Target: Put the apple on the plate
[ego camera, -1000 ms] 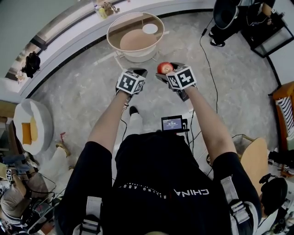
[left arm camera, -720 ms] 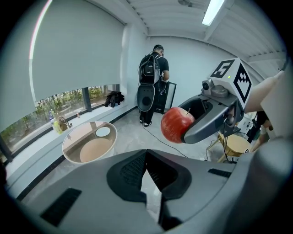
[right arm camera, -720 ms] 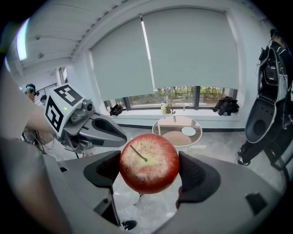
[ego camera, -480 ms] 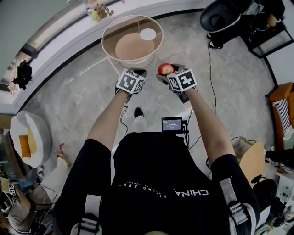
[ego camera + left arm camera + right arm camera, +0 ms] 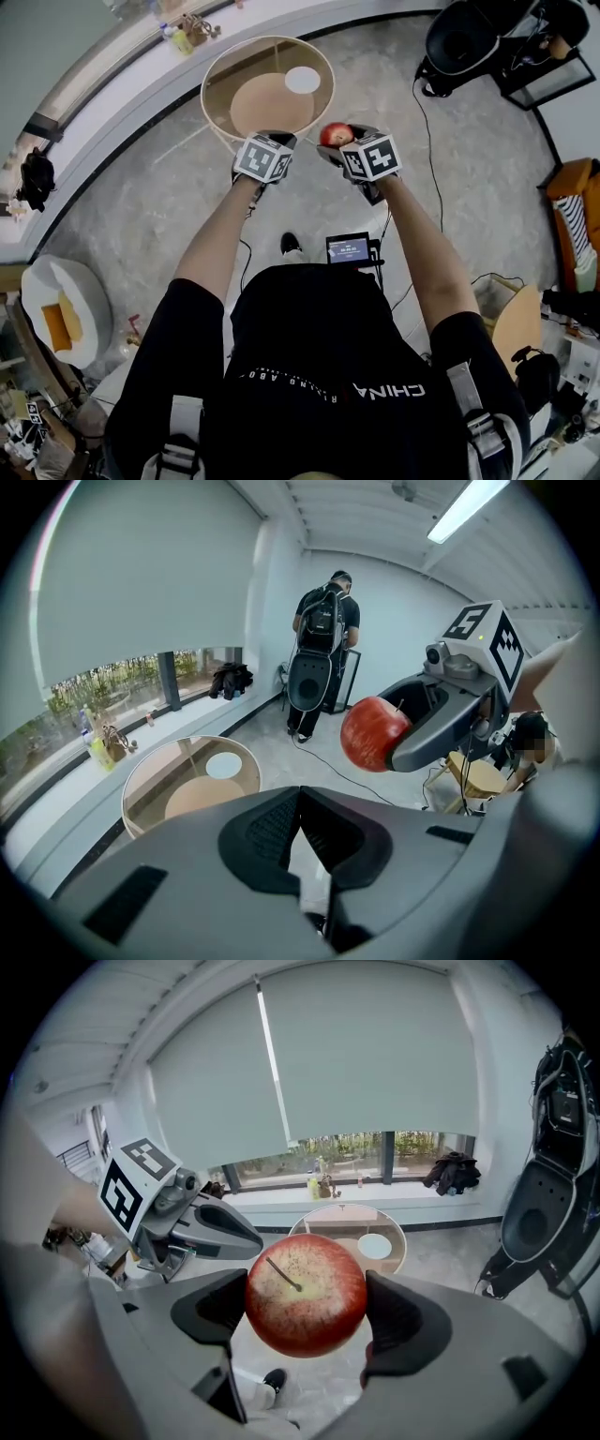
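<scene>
Before us stands the round glass table (image 5: 246,58) with a small white plate (image 5: 302,80) on it. Our right tongs (image 5: 306,1302) clamp the apple (image 5: 336,134) in mid-air near the table's rim, apart from the plate. Our left tongs (image 5: 300,799) are pressed together, empty.

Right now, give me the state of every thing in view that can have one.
apple, held in the air between the right claw's jaws.
right claw, shut on the apple.
left claw, shut, nothing in it.
plate, bare, lying on the round glass table.
roller blind, drawn most of the way down.
ceiling light, on.
</scene>
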`<action>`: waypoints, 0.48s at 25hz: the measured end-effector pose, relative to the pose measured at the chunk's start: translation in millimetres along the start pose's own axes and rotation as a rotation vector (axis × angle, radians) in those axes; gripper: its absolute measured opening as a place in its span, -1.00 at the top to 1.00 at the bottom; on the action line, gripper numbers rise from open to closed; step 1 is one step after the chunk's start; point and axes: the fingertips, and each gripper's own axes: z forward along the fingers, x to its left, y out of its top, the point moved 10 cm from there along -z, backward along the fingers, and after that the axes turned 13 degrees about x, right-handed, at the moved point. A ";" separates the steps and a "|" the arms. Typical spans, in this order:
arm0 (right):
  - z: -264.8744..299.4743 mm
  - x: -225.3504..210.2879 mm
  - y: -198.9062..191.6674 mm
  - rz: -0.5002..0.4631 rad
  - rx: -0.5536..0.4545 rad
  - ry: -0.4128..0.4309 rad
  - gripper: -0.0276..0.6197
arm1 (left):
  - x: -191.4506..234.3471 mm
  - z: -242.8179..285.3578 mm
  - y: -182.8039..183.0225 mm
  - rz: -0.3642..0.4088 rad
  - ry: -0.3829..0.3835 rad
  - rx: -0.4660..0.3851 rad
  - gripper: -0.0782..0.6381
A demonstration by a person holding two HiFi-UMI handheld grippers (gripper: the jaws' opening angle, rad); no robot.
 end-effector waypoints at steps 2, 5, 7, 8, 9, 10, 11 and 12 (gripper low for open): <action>7.2 -5.5 6.4 -0.002 0.010 0.003 -0.29 | 7.8 6.8 3.9 -0.007 -0.010 -0.001 0.73; 16.9 -18.1 15.3 0.003 0.019 0.006 -0.29 | 17.5 19.8 11.2 -0.009 -0.018 0.010 0.73; 25.6 -28.6 22.3 0.002 0.024 0.017 -0.29 | 25.7 27.9 17.8 -0.017 -0.016 0.020 0.73; 29.8 -35.1 26.8 0.003 0.024 0.025 -0.29 | 30.4 32.0 22.5 -0.022 -0.014 0.024 0.73; 33.5 -42.5 32.0 0.006 0.021 0.033 -0.29 | 35.5 36.8 27.7 -0.027 -0.011 0.027 0.73; 37.0 -50.8 37.7 0.010 0.019 0.040 -0.29 | 40.7 41.9 33.6 -0.032 -0.008 0.030 0.73; 40.5 -59.8 43.8 0.011 0.018 0.044 -0.29 | 45.6 47.0 40.2 -0.036 -0.004 0.034 0.73; 43.9 -69.4 50.3 0.010 0.018 0.048 -0.29 | 50.6 51.9 47.6 -0.038 0.001 0.039 0.73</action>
